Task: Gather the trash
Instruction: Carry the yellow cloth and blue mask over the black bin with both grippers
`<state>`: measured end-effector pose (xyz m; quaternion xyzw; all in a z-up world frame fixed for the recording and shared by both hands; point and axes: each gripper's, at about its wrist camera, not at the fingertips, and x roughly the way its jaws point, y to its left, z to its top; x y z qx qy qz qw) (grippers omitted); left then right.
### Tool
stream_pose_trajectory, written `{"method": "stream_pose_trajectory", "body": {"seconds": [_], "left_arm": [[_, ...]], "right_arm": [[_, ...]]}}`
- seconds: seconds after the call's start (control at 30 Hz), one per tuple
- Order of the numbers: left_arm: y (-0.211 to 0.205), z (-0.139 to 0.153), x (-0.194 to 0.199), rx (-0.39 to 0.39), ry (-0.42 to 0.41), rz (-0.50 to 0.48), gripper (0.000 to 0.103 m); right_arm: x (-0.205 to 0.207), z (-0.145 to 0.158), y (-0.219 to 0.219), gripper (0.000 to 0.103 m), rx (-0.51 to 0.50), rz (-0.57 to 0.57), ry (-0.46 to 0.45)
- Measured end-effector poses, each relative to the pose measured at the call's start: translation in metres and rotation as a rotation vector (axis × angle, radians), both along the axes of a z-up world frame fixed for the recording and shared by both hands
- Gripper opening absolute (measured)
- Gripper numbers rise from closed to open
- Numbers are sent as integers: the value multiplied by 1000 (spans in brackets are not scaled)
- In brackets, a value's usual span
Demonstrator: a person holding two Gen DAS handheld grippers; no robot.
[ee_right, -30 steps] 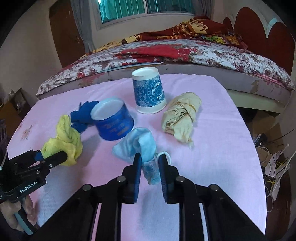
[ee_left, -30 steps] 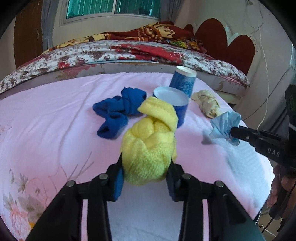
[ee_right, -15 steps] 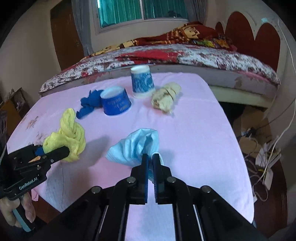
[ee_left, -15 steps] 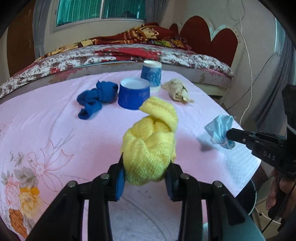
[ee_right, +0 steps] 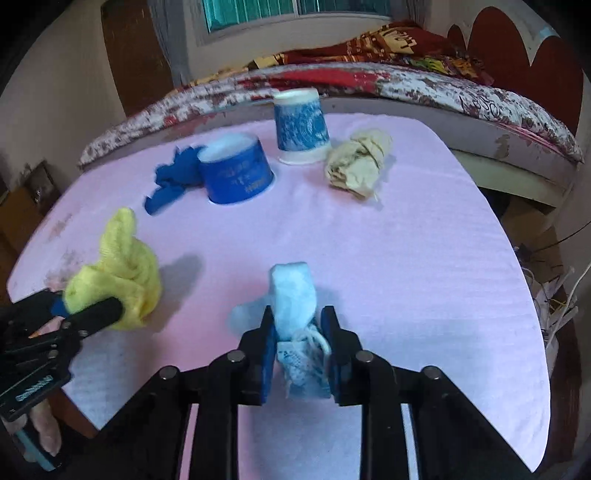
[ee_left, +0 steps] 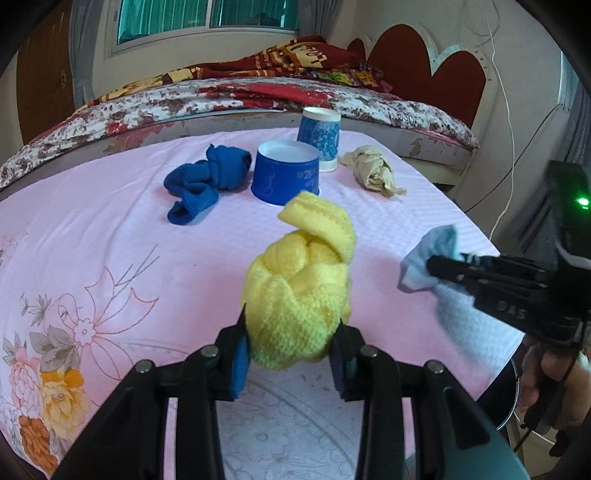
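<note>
My left gripper (ee_left: pixel 291 354) has its jaws clamped on the knotted yellow cloth (ee_left: pixel 301 295), which I hold just above the near part of the tabletop (ee_left: pixel 110 229). Its long axis runs away from the jaws, with the folded tail pointing up and toward the bed. My right gripper (ee_right: pixel 299 354) has its jaws closed around the crumpled light blue tissue (ee_right: pixel 295 306), off the tabletop near its front edge; the wad stands roughly upright, its top pointing away from me and a stringy white bit hanging between the jaws.

Farther out, a low blue cup (ee_left: pixel 286 173) sits upside down near the middle of the tabletop, with the taller blue patterned cup (ee_left: pixel 319 138), also inverted, just behind it. A knotted dark blue cloth (ee_left: pixel 207 181) lies just beside the low cup on its left, and a crumpled beige wad (ee_left: pixel 373 173) lies right of the tall cup, its long axis angled toward me and to the right.

The tabletop wears a pink cloth printed with flowers at the near left. Behind it is a bed (ee_left: pixel 258 96) with a floral cover and a red heart-shaped headboard (ee_left: pixel 424 62), under a window (ee_left: pixel 207 16).
</note>
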<state>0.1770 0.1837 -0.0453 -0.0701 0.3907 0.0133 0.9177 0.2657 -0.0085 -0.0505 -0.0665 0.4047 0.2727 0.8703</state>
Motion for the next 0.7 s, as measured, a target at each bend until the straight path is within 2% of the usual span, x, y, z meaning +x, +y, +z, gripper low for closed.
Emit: {"method": "stream_pose_trajectory", "body": {"seconds": [0.13,0.37,0.7], "left_arm": [[-8,4,-3,0,-5,-10,37],[-42,15,-19,13,-32,-75,36],[-102,23,-38,28,-50,-184,35]], "right_arm": [[-15,17,-13,23,9,-39,-53],[-53,40,-48,24,-34,-82,-114],[-104,53,-120,24,-59,-167,-169]]}}
